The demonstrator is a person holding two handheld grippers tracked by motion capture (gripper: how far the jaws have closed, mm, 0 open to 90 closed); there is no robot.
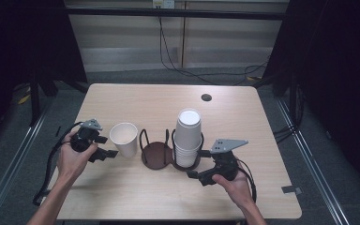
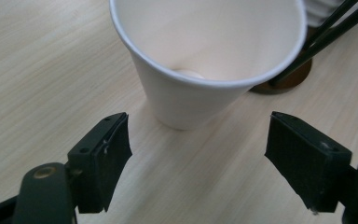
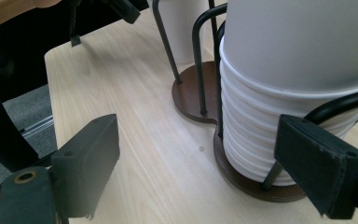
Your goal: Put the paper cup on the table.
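Note:
A single white paper cup [image 1: 124, 138] stands upright and empty on the wooden table [image 1: 136, 101]. My left gripper [image 1: 108, 146] is just left of it, open, with the jaws wide apart and short of the cup [image 2: 205, 60]. To the cup's right sits a brown two-bay wire cup holder [image 1: 156, 155]. Its left bay is empty and its right bay holds a stack of upside-down white cups [image 1: 188, 136]. My right gripper [image 1: 198, 164] is open at the front right of that stack [image 3: 298, 70], with nothing between its jaws.
A dark round hole [image 1: 206, 97] is set in the tabletop at the back. The holder's black wire loops [image 3: 200, 60] rise beside the stack. Cables trail on the floor beyond the table. Bare wood lies in front of the holder.

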